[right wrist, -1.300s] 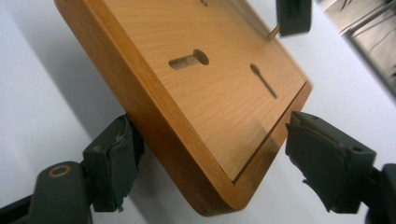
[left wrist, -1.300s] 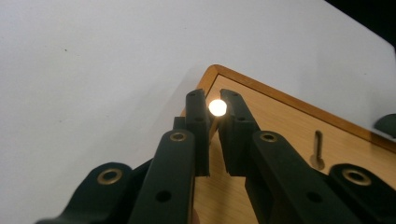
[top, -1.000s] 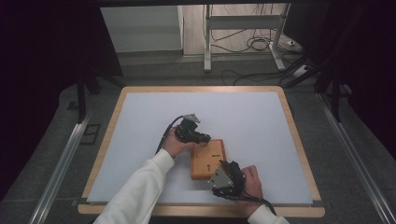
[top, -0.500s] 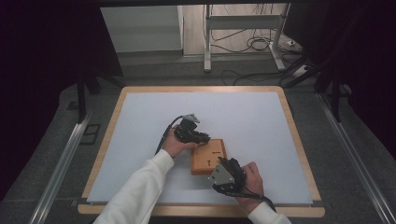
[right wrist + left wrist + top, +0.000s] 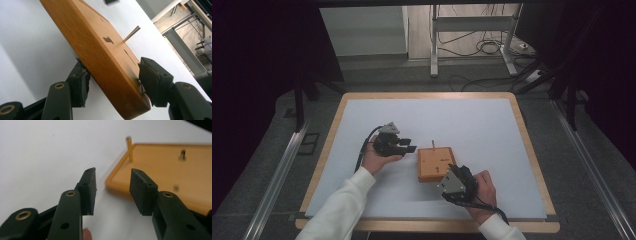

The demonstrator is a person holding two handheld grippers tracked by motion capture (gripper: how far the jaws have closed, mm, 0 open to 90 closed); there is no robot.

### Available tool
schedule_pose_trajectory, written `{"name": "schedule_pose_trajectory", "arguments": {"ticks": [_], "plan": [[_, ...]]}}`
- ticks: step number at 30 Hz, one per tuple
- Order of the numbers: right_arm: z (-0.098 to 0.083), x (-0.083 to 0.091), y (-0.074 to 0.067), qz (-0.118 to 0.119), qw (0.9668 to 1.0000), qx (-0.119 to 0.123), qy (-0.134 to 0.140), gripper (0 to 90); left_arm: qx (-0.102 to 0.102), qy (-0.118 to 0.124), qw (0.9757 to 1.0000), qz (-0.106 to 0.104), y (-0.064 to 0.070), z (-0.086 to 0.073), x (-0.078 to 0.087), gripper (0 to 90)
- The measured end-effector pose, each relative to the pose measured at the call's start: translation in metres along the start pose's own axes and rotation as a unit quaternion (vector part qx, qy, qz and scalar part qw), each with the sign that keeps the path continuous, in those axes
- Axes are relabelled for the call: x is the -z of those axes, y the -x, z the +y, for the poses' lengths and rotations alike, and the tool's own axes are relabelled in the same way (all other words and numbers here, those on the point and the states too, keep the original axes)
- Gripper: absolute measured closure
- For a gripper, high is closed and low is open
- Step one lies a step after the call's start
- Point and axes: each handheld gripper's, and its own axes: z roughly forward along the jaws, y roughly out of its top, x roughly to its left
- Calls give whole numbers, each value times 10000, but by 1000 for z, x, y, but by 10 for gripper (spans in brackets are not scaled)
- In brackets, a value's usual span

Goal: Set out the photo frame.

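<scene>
Left gripper (image 5: 112, 187) jaws just opening, empty; right gripper (image 5: 112, 87) clamps wooden block (image 5: 100, 55) corner.

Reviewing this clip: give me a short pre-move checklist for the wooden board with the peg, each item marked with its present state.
1. Right gripper grips the wooden board at its near edge: ok, one pad under it, one on top.
2. Left gripper free of the board: ok, its jaws have just been opening, nothing between them.
3. Peg seated upright in the board: ok.
4. Board flat on the white mat: cannot tell; the gripped edge may be lifted.
5. Mat around the board free of other items: ok.
</scene>
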Motion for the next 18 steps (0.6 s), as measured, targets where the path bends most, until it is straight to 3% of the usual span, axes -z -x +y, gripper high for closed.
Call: {"name": "schedule_pose_trajectory", "arguments": {"ticks": [8, 18], "plan": [[0, -1, 3, -95, 9999, 31, -30, 442, -215, -210, 9992, 274, 10, -31, 22, 497], [2, -4, 5, -166, 9996, 130, -180, 453, -137, -277, 9994, 182, 18, -46, 29, 435]]}}
